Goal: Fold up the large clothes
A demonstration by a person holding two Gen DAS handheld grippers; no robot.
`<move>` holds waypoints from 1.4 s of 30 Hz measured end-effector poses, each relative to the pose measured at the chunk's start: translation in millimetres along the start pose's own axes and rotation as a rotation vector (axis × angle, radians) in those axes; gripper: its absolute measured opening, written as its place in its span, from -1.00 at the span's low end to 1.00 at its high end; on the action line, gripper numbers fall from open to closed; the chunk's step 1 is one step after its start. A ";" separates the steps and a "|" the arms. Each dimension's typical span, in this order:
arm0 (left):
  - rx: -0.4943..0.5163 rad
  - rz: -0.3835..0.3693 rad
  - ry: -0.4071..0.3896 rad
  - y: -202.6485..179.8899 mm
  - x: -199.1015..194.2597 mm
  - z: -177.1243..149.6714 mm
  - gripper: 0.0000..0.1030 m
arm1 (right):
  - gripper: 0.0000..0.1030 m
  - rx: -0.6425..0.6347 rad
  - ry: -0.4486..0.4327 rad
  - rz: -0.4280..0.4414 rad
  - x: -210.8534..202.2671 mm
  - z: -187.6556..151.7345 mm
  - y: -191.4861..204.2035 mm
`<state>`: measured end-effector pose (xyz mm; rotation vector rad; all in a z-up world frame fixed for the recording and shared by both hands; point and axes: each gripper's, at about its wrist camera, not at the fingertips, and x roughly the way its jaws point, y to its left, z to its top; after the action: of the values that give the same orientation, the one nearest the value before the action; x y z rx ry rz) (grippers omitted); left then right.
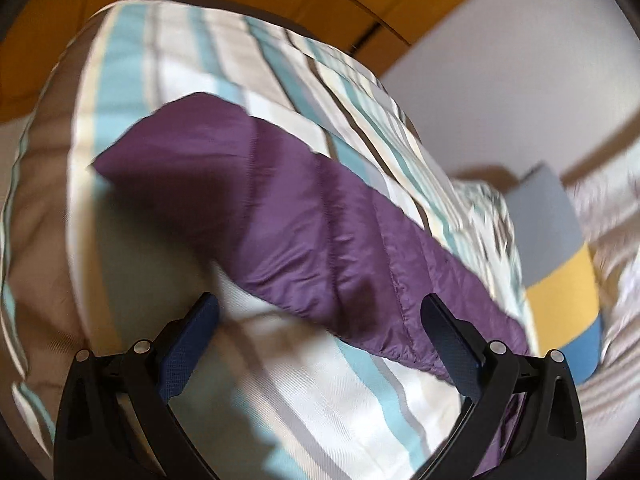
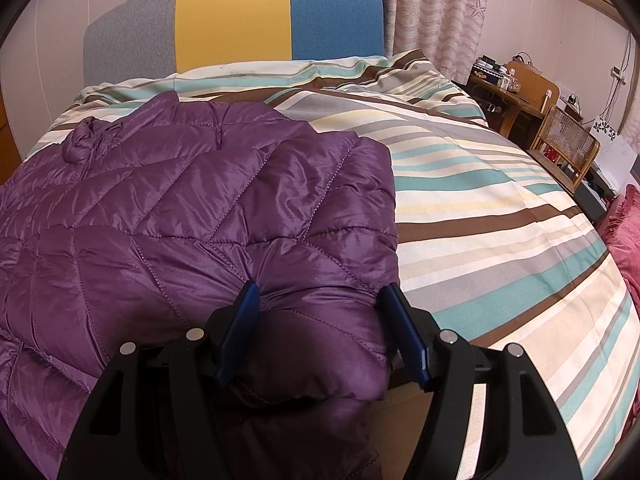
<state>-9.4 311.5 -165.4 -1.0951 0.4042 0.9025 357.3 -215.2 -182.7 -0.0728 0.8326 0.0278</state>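
A big bed with a striped cover [image 2: 500,208] fills most of both views. The stripes are white, cream, teal, grey and brown. At the far end stands a headboard [image 2: 236,24] in grey, yellow and blue, with pale patterned curtains [image 2: 436,12] behind it.

A puffy purple jacket [image 2: 192,216] lies spread on the left side of the bed, reaching from the near edge up toward the headboard. In the blurry left wrist view a long purple part of the jacket [image 1: 304,236] lies across the stripes.

Far to the right stand a wooden desk [image 2: 516,100] and a wooden chair [image 2: 568,148].

The right gripper [image 2: 320,300] is low on the near right part of the jacket, with a puffy fold bulging between its blue pads. I cannot tell if the pads squeeze it.

The left gripper [image 1: 320,308] has its jaws wide apart, with nothing held.
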 end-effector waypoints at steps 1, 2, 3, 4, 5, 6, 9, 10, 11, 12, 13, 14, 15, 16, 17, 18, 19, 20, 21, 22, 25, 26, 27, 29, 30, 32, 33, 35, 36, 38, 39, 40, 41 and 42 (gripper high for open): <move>-0.028 0.005 -0.010 3.6 -2.8 1.0 0.86 | 0.25 0.001 0.000 0.001 0.0 -0.2 0.1; -0.062 0.007 -0.021 7.0 -6.5 1.3 0.83 | 0.26 0.001 0.000 0.001 -0.2 -0.3 -0.5; -0.089 -0.001 -0.028 9.8 -9.0 0.7 0.83 | 0.26 0.001 0.000 0.001 0.1 -0.1 0.4; -0.112 -0.008 -0.025 11.4 -8.8 1.6 0.83 | 0.26 0.001 0.000 0.000 0.0 -0.3 0.4; -0.117 -0.003 -0.016 11.1 -5.8 3.5 0.83 | 0.27 0.001 0.000 -0.001 -0.1 -0.3 0.3; -0.116 0.002 -0.015 10.5 -2.8 5.8 0.83 | 0.28 0.000 0.000 -0.001 0.0 -0.1 0.3; -0.114 0.022 -0.023 8.8 5.1 14.7 0.83 | 0.29 0.002 0.001 -0.003 -0.2 -0.6 -0.4; -0.109 0.034 -0.026 7.8 7.8 17.5 0.83 | 0.29 0.003 0.001 -0.003 -0.4 -0.8 -0.9; -0.102 0.049 -0.027 6.7 11.1 20.1 0.83 | 0.30 0.004 0.001 -0.004 -0.4 -0.9 -0.8; -0.086 0.076 -0.025 3.1 16.0 22.5 0.83 | 0.32 0.005 0.002 -0.006 -0.7 -1.2 -1.5; -0.065 0.102 -0.022 -1.1 20.1 24.9 0.80 | 0.32 0.006 0.002 -0.007 -0.2 -0.9 -1.0; -0.047 0.131 -0.016 -6.1 24.4 25.9 0.59 | 0.32 0.007 0.003 -0.008 0.2 -0.6 -0.9; -0.042 0.147 -0.010 -8.5 26.7 26.5 0.37 | 0.33 0.007 0.003 -0.008 0.1 -0.8 -1.6; -0.042 0.172 -0.010 -12.1 29.6 27.5 0.25 | 0.33 0.008 0.004 -0.008 0.8 -0.1 -0.6; -0.046 0.176 -0.014 -13.9 31.8 28.0 -0.17 | 0.33 0.007 0.003 -0.008 0.7 0.0 -0.4; -0.064 0.173 -0.013 -15.6 33.3 28.9 -0.45 | 0.33 0.008 0.004 -0.008 0.5 -0.2 -1.2; -0.077 0.179 -0.016 -18.4 33.3 29.0 -0.48 | 0.33 0.008 0.004 -0.008 0.7 0.1 -0.4; -0.081 0.184 -0.027 -20.2 32.2 29.9 -0.57 | 0.33 0.008 0.004 -0.008 0.7 0.1 -0.5; -0.071 0.187 -0.050 -26.0 27.4 27.7 -0.63 | 0.33 0.008 0.004 -0.007 0.5 -0.1 -0.6; -0.045 0.185 -0.070 -34.7 24.3 25.8 -0.63 | 0.33 0.009 0.004 -0.007 0.4 -0.3 -0.6; 0.067 0.161 -0.133 -63.8 14.5 18.3 -0.63 | 0.33 0.009 0.004 -0.007 0.1 -0.3 -1.3; 0.106 0.150 -0.152 -73.1 10.9 14.7 -0.63 | 0.33 0.009 0.005 -0.006 0.3 -0.1 -0.9; 0.156 0.134 -0.168 -85.4 8.4 11.1 -0.63 | 0.33 0.009 0.005 -0.007 0.3 -0.1 -0.7; 0.236 0.105 -0.183 -104.7 4.5 1.6 -0.63 | 0.34 0.008 0.005 -0.008 0.1 -0.3 -1.2; 0.264 0.097 -0.187 -111.7 3.6 -2.8 -0.63 | 0.34 0.008 0.005 -0.008 0.0 -0.3 -1.7; 0.345 0.070 -0.198 -128.9 0.1 -15.2 -0.63 | 0.34 0.010 0.005 -0.006 0.1 -0.2 -1.6; 0.375 0.064 -0.202 -137.3 2.4 -20.5 -0.63 | 0.34 0.010 0.005 -0.006 0.0 -0.1 -1.7; 0.453 0.050 -0.208 -151.4 1.0 -34.2 -0.63 | 0.34 0.010 0.005 -0.007 0.1 0.0 -1.5; 0.509 0.038 -0.207 -161.4 0.3 -43.8 -0.63 | 0.34 0.009 0.005 -0.007 0.1 0.0 -1.2; 0.577 0.016 -0.194 -175.0 1.3 -57.4 -0.63 | 0.35 0.010 0.006 -0.006 0.1 0.1 -1.5; 0.598 0.011 -0.191 -179.3 1.2 -63.2 -0.63 | 0.35 0.011 0.006 -0.005 0.0 0.0 -1.6; 0.622 0.004 -0.190 -184.2 1.3 -69.7 -0.63 | 0.35 0.012 0.007 -0.005 0.4 0.2 -1.6; 0.643 -0.001 -0.189 -188.8 1.9 -76.2 -0.63 | 0.36 0.013 0.007 -0.004 0.4 0.1 -2.0; 0.668 -0.004 -0.191 -193.9 2.5 -82.8 -0.63 | 0.36 0.014 0.007 -0.004 0.6 0.5 -1.9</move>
<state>157.3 207.2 -89.1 -0.3941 0.4960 0.7756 358.2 -217.0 -182.7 -0.0611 0.8398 0.0178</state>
